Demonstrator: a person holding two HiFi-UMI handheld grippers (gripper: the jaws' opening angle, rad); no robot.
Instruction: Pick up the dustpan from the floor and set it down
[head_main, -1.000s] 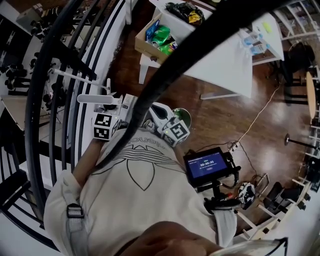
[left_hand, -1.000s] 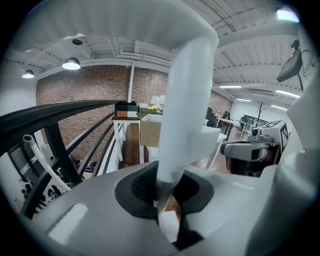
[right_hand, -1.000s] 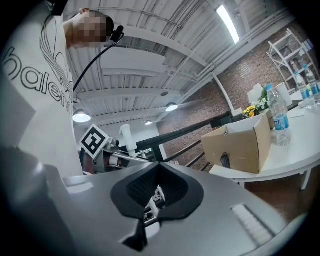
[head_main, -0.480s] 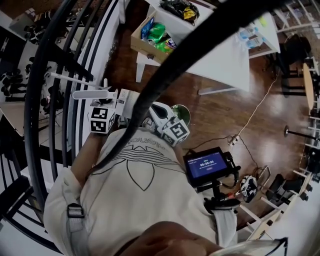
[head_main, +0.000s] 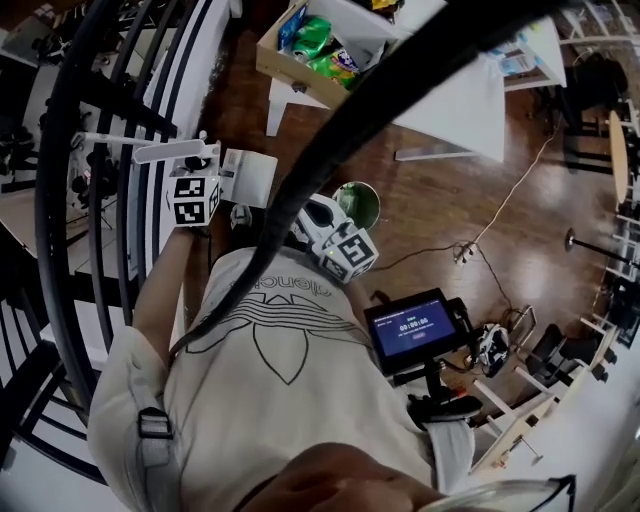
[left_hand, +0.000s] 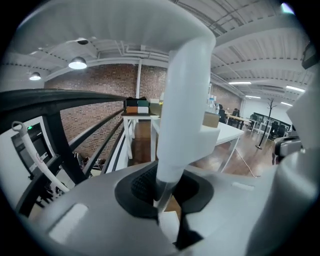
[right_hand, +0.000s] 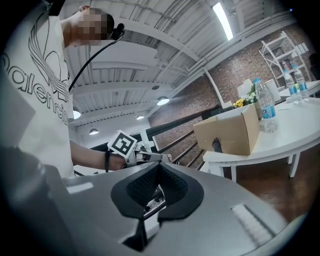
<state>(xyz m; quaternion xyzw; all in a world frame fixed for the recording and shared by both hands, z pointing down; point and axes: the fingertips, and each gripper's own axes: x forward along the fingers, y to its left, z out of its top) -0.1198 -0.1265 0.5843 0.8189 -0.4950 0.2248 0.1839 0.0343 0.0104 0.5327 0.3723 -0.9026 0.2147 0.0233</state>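
Dustpan (left_hand: 185, 100) hangs off the floor beside the railing (left_hand: 50, 97), its white handle clenched in the left tool (left_hand: 167, 200). It looks like light, stiff, smooth plastic, best held by the handle. The right tool (right_hand: 151, 198) is closed and empty.

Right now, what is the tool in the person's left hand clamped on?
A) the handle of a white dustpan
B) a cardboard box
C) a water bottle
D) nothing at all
A. In the left gripper view, the left tool has its jaws pinched on the dustpan handle, which rises straight up from between them.
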